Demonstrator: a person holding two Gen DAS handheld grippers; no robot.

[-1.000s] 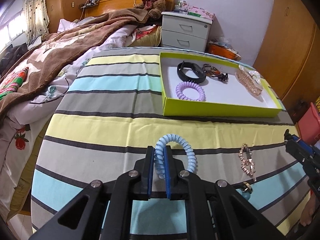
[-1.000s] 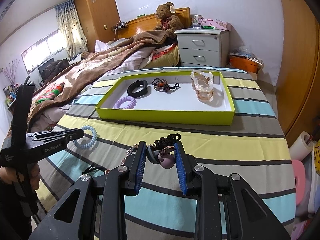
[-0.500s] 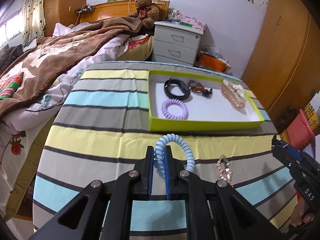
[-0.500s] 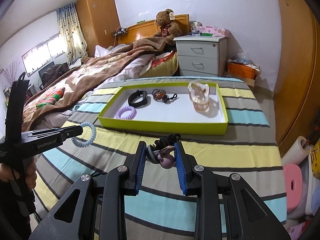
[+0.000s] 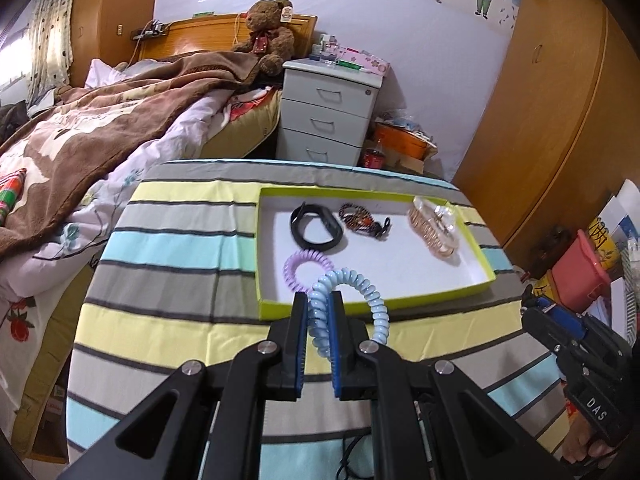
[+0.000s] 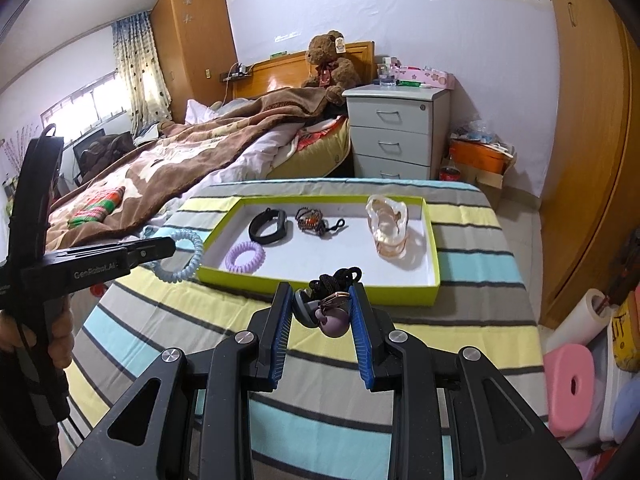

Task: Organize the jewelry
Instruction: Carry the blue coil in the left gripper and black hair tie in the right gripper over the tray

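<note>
My left gripper [image 5: 319, 312] is shut on a light blue coil hair tie [image 5: 352, 288] and holds it in the air just before the near left wall of the green tray [image 5: 372, 302]. It also shows in the right wrist view [image 6: 182, 258]. My right gripper [image 6: 322, 300] is shut on a black cord with a purple stone pendant [image 6: 334, 318], held above the striped cloth in front of the tray [image 6: 320, 282]. In the tray lie a purple coil tie [image 5: 306, 262], a black band [image 5: 316, 226], a beaded bracelet [image 5: 360, 220] and a pink hair claw [image 5: 434, 226].
The striped cloth [image 5: 168, 248] covers a table. A bed with a brown blanket [image 5: 80, 136] lies to the left. A grey drawer unit [image 5: 326, 116] stands behind. A wooden wardrobe [image 5: 560, 120] and boxes stand at the right.
Both grippers have risen and moved toward the tray with their loads. The gold bracelet on the cloth has dropped out of the left wrist view.
</note>
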